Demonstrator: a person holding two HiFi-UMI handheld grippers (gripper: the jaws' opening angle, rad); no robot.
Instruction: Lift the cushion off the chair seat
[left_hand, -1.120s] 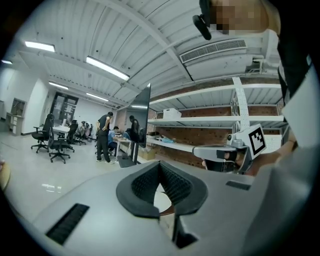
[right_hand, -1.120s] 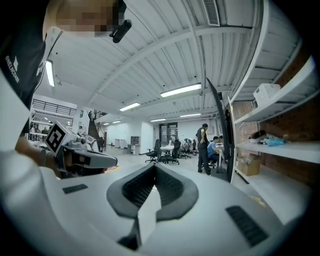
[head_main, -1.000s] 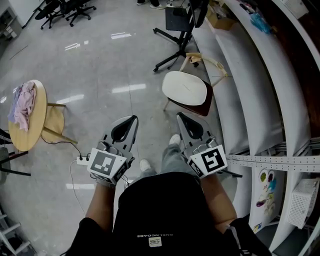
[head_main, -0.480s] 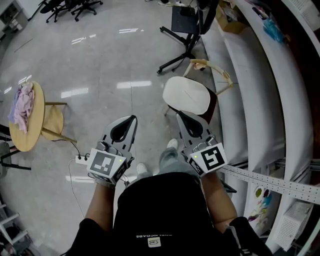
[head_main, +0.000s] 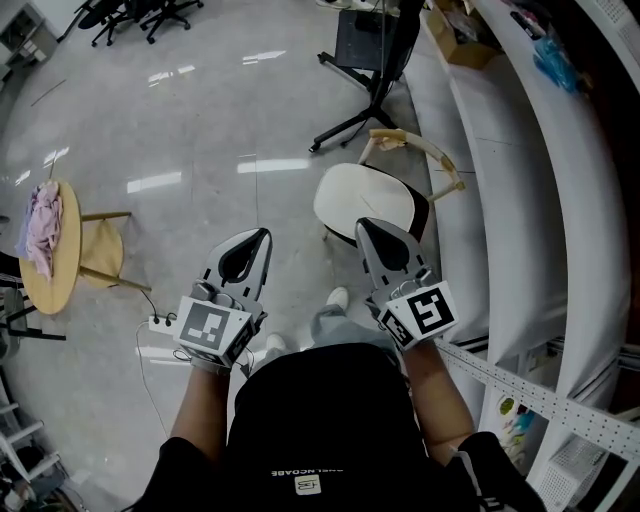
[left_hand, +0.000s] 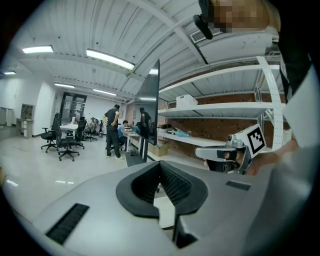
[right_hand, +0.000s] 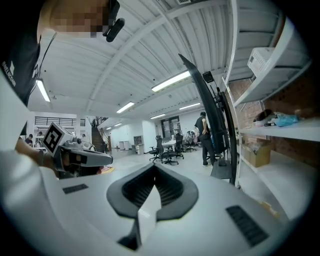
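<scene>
A white oval cushion (head_main: 362, 205) lies on the dark seat of a chair with a pale wooden back rail (head_main: 432, 152), seen in the head view just ahead of me. My right gripper (head_main: 364, 224) is shut and empty, and its tip overlaps the cushion's near edge in that view. My left gripper (head_main: 264, 234) is shut and empty too, over the floor to the left of the chair. Through the gap behind the left gripper's (left_hand: 159, 163) shut jaws a white patch of cushion (left_hand: 164, 207) shows. The right gripper (right_hand: 154, 165) points nearly level, with its jaws meeting.
White shelving (head_main: 520, 200) runs along the right, with a perforated rail (head_main: 545, 397) near my right arm. A black stand on a wheeled base (head_main: 360, 90) is behind the chair. A round wooden table with pink cloth (head_main: 42, 245) and a power strip (head_main: 162, 323) are on the left. People (left_hand: 112, 132) stand far off.
I have stepped towards the chair with both grippers. The cushion now lies closer, with the right gripper's tip at its near edge. Both stay shut.
</scene>
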